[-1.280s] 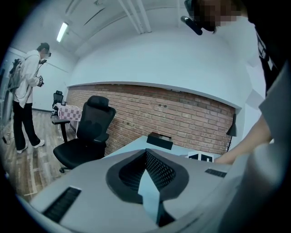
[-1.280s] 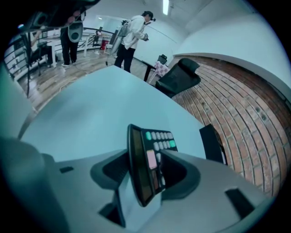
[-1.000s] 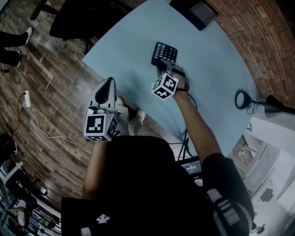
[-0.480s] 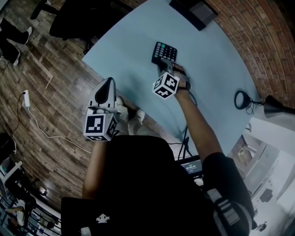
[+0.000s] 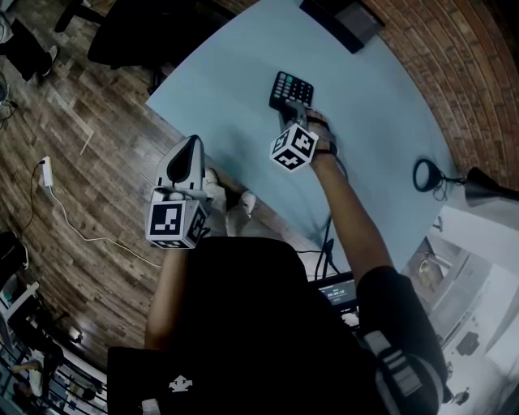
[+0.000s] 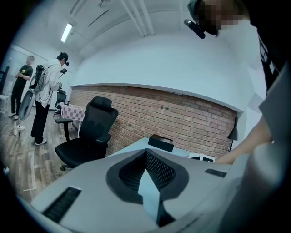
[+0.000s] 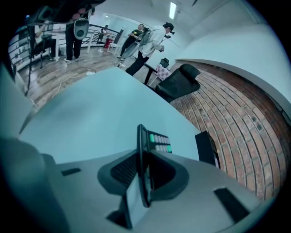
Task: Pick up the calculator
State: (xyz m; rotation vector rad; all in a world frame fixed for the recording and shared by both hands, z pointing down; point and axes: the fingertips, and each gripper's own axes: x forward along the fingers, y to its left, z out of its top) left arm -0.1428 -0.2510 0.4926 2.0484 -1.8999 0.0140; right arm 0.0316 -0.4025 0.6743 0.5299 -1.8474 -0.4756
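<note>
The black calculator (image 5: 290, 87) with pale and green keys sits over the light blue table (image 5: 235, 73), toward its far side. My right gripper (image 5: 294, 110) is shut on its near edge. In the right gripper view the calculator (image 7: 156, 141) stands edge-on between the jaws of the right gripper (image 7: 142, 175), with both pads against it and its keys facing right. My left gripper (image 5: 191, 146) hangs off the table's near edge, over the wooden floor, apart from the calculator. Its fingers meet in a point with nothing in them, and in its own view the left gripper (image 6: 152, 182) points level at the brick wall.
A black box (image 5: 340, 20) lies at the table's far end, also seen as the black box (image 7: 205, 148). A black desk lamp (image 5: 486, 188) and its round base (image 5: 426, 174) stand at the right. A black office chair (image 5: 138, 32) is beyond the table's left corner. People stand far off.
The right gripper and the calculator have shifted slightly farther from me on the table. The left gripper has stayed where it was.
</note>
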